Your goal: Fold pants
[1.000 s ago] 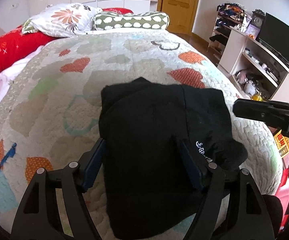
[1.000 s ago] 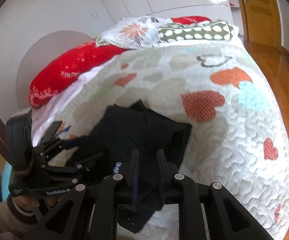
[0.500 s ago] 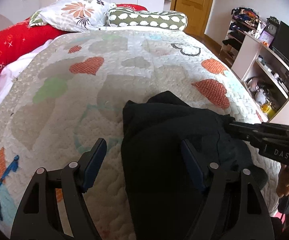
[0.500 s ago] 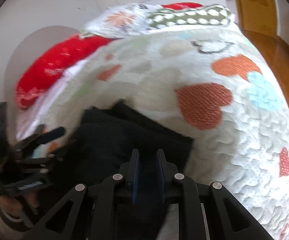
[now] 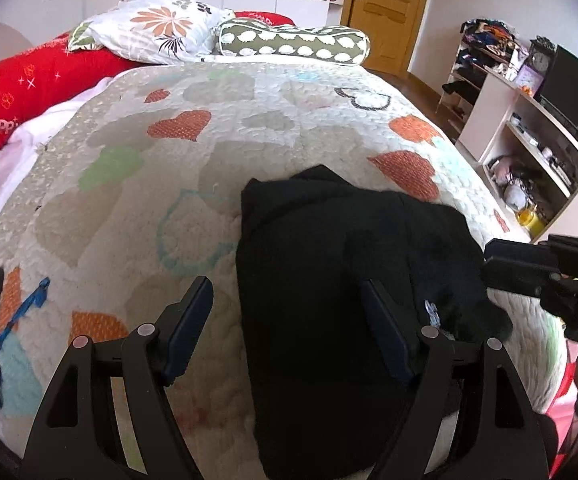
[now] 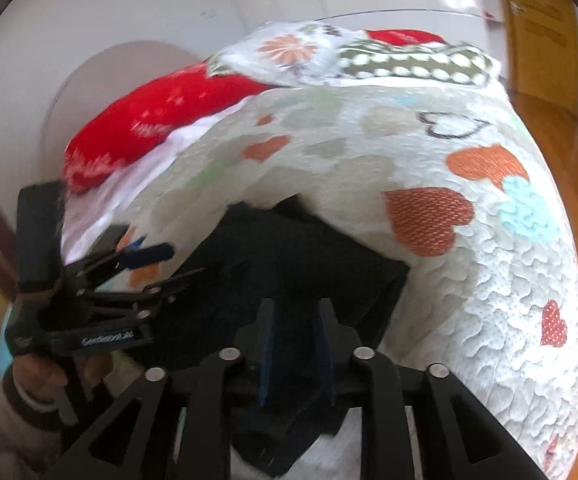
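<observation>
The black pants (image 5: 329, 280) lie folded into a compact stack near the foot of the bed, also in the right wrist view (image 6: 309, 264). My left gripper (image 5: 285, 308) is open, its left finger over the quilt and its right finger over the pants, holding nothing. It shows at the left of the right wrist view (image 6: 161, 268). My right gripper (image 6: 295, 340) has its jaws nearly closed on a fold of the pants at their near right corner. It also shows at the right edge of the left wrist view (image 5: 529, 268).
The bed has a quilt (image 5: 217, 140) with heart patterns. Pillows (image 5: 157, 32) and a red bolster (image 5: 21, 88) lie at the head. A shelf unit with a TV (image 5: 529, 132) stands to the right, a wooden door (image 5: 389, 12) behind.
My left gripper has drifted left, so its left finger is off the pants. My right gripper moved in on the pants' right corner and its jaws have parted slightly.
</observation>
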`<state>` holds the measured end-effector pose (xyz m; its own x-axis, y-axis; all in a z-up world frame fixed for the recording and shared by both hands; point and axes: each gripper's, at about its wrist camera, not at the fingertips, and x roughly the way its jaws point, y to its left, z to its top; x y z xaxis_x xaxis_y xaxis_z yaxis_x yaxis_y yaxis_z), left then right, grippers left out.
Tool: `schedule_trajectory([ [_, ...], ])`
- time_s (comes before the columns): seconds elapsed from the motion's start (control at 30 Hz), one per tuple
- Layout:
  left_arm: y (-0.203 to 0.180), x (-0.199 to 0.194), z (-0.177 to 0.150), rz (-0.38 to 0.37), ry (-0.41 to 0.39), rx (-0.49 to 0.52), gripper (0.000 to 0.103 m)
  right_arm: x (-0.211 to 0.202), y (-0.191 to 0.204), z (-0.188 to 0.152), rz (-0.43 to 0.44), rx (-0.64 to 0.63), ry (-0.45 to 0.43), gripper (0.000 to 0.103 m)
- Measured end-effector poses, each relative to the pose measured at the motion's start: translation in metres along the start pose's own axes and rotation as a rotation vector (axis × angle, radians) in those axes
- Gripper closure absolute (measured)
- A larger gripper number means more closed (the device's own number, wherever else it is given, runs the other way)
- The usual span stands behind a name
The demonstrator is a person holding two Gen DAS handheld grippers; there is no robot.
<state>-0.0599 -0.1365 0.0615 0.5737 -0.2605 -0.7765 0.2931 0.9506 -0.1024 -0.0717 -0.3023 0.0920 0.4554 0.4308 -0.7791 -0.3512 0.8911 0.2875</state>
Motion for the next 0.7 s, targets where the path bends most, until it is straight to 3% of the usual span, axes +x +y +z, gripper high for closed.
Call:
schedule_trajectory([
  [0.3, -0.004, -0.003, -0.021, 0.004, 0.015, -0.004, 0.025, 0.018, 0.001, -0.032, -0.035, -0.062, 0.09, 0.076],
  [0.67, -0.009, 0.008, -0.027, -0.003, 0.019, -0.004, 0.024, 0.024, -0.014, -0.04, 0.014, 0.006, 0.051, 0.067],
  [0.7, -0.008, 0.008, -0.026, -0.007, 0.022, -0.005, 0.023, 0.022, -0.016, -0.039, 0.014, 0.021, 0.048, 0.063],
])
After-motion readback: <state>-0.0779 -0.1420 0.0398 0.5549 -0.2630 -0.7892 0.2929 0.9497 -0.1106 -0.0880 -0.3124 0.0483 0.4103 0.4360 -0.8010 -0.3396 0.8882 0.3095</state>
